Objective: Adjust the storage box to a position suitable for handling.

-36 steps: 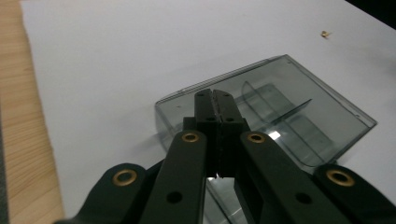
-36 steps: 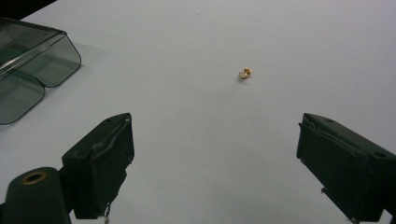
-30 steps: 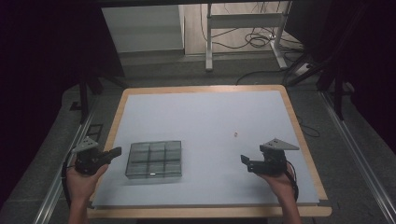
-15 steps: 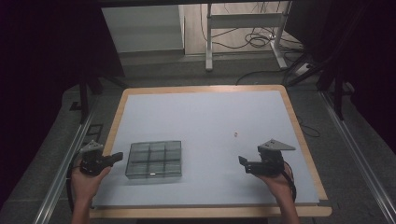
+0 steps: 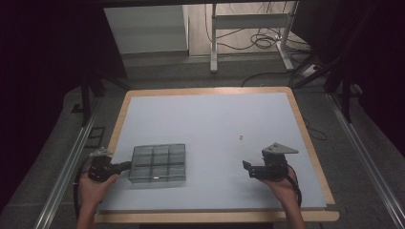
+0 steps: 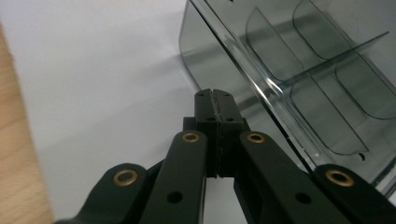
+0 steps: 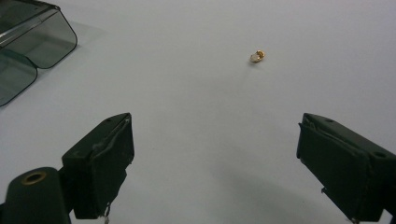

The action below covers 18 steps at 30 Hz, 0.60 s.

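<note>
A clear smoky plastic organiser box with several compartments lies on the white table top at the front left. My left gripper is shut with nothing between its jaws; its tips sit right at the box's left wall. In the left gripper view the closed fingertips meet just beside that wall. A tiny gold and white piece lies on the mat right of centre. My right gripper stands open, low at the front right, with the small piece ahead of its jaws and apart from them.
The table has a light wooden rim around the white mat. A corner of the box appears at the upper left of the right gripper view. Behind the table stand a metal frame and loose cables on the floor.
My left gripper has sunk and moved toward the box's left wall, now at its side. The right gripper has stayed where it was.
</note>
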Each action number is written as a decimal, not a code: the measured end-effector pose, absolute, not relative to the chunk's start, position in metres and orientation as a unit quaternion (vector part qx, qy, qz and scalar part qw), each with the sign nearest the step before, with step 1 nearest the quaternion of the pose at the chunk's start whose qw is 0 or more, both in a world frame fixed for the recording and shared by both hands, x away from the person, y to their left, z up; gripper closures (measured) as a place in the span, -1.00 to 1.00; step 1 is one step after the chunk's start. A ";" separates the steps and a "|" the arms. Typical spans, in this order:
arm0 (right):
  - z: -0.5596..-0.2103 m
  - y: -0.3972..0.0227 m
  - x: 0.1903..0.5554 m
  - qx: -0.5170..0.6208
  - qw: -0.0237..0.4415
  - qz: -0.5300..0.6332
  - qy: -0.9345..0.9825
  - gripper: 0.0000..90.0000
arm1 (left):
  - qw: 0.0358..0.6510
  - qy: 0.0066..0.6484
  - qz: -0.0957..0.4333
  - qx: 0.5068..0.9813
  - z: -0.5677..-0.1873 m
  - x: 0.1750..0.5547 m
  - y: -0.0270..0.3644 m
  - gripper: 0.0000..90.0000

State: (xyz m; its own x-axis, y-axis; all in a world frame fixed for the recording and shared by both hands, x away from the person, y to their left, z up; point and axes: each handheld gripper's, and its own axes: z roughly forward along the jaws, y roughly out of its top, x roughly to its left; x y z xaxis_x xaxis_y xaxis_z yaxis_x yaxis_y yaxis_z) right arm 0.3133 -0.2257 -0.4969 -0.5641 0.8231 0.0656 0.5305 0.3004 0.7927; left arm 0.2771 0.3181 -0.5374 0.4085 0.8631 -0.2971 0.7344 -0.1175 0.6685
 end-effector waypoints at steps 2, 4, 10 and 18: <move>-0.497 -0.225 0.314 0.430 0.181 0.405 0.786 -0.76 | 0.392 0.537 0.083 0.743 -0.537 0.277 0.318 1.00; -0.498 -0.225 0.314 0.430 0.181 0.405 0.786 -0.77 | 0.394 0.535 0.081 0.743 -0.536 0.277 0.318 1.00; -0.498 -0.226 0.314 0.432 0.183 0.401 0.787 -0.77 | 0.397 0.536 0.082 0.741 -0.537 0.279 0.315 1.00; -0.498 -0.225 0.314 0.432 0.184 0.399 0.787 -0.77 | 0.398 0.537 0.084 0.739 -0.536 0.281 0.315 1.00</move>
State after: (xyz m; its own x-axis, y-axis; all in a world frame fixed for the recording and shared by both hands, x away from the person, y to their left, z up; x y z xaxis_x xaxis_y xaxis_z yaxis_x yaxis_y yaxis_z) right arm 0.3141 -0.2249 -0.4980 -0.5587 0.8275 0.0548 0.5333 0.3079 0.7879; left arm 0.2806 0.3148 -0.5365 0.4100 0.8603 -0.3029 0.7262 -0.1070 0.6792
